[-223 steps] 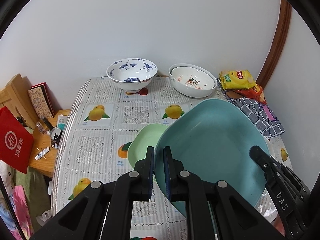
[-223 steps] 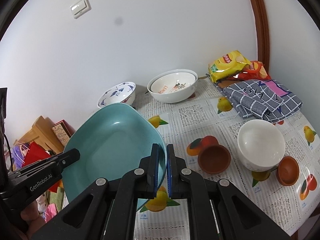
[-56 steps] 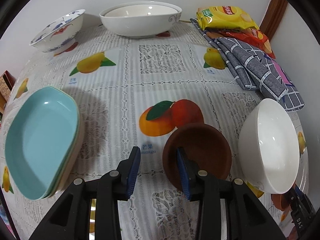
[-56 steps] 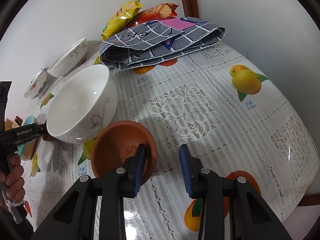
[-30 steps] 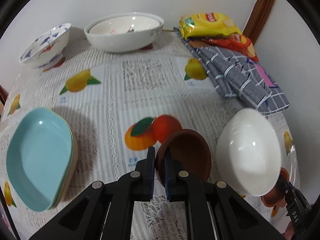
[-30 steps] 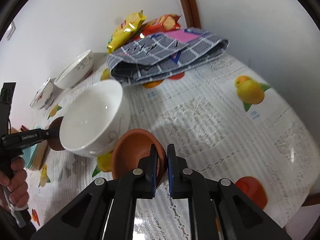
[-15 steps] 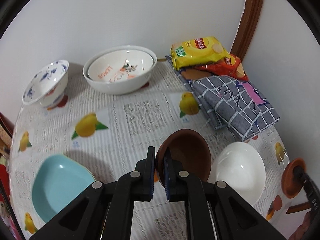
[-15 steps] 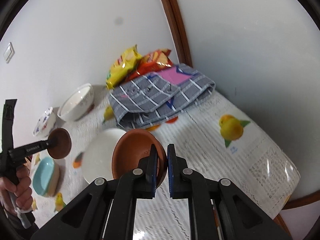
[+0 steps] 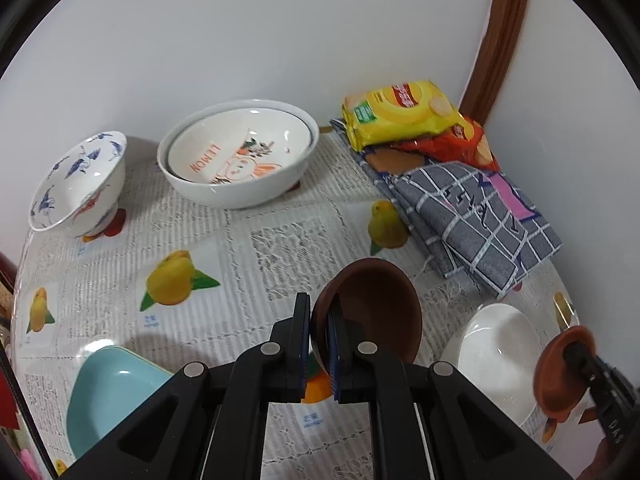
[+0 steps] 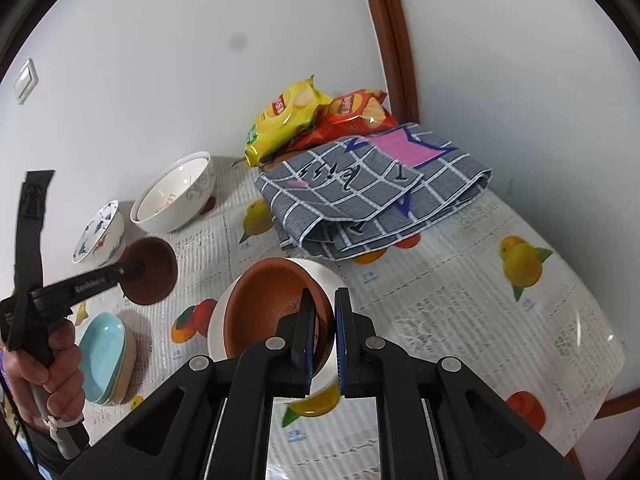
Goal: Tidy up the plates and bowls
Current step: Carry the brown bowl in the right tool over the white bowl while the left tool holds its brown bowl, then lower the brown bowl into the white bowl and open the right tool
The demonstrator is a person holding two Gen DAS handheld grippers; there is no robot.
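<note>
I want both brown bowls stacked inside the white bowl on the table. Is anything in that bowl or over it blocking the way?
Nothing visible is in the white bowl. The right gripper holds its brown bowl above it; the left gripper holds the other brown bowl off to the side.

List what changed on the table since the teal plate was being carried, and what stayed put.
The teal plate was set down on the stacked plates and released. The left gripper then clamped the dark brown bowl and the right gripper the terracotta bowl; both were lifted. The white bowl, lemon bowl and folded cloth stayed.
</note>
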